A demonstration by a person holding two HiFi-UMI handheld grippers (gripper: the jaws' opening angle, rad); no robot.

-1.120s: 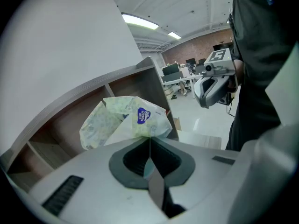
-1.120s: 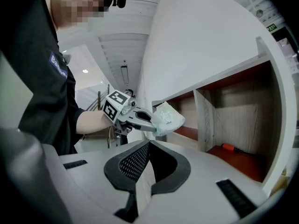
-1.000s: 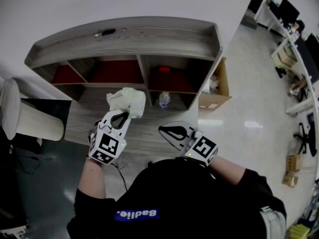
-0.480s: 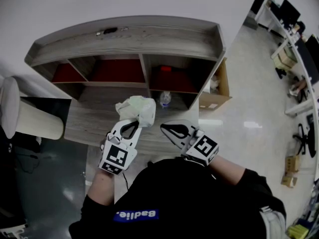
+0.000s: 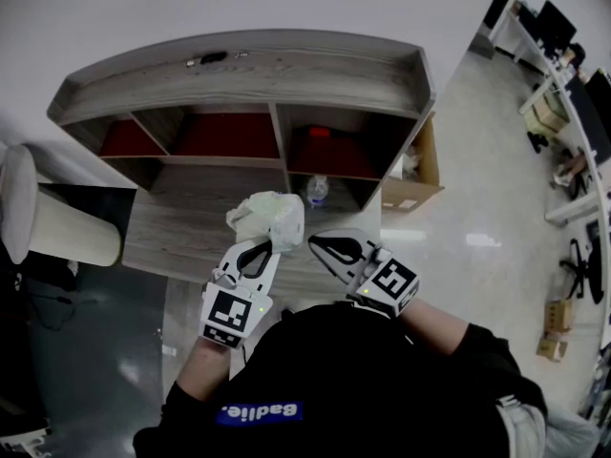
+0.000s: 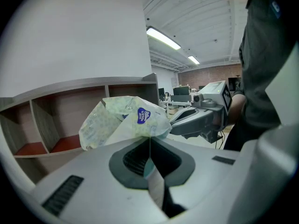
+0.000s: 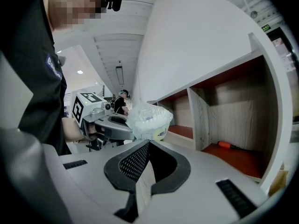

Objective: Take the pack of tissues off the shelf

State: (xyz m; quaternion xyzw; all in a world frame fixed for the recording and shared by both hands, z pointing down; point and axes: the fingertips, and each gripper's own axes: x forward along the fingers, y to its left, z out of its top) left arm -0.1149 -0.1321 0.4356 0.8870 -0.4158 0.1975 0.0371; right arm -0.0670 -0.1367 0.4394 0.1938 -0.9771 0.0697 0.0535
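Observation:
The pack of tissues (image 5: 269, 216) is a crumpled pale green and white plastic pack with a blue label. It hangs in the air in front of the grey wooden shelf (image 5: 248, 74), clear of its compartments. My left gripper (image 5: 278, 245) is shut on the pack's wrapper edge from below. In the left gripper view the pack (image 6: 124, 120) bulges just past the closed jaws of my left gripper (image 6: 149, 140). My right gripper (image 5: 313, 242) hovers close to the right of the pack, shut and holding nothing. In the right gripper view the pack (image 7: 148, 120) shows just beyond my right gripper (image 7: 148, 143).
The shelf has red-backed compartments; an orange-handled tool (image 7: 229, 145) lies in the right one. A small bottle (image 5: 316, 191) stands on the lower board. An open cardboard box (image 5: 410, 194) sits right of the shelf, and a white cylinder (image 5: 48, 222) stands at the left.
My left gripper has carried the pack to the right and nearer to my body, rolling as it went. The pack now sits beside the right gripper, which has kept still.

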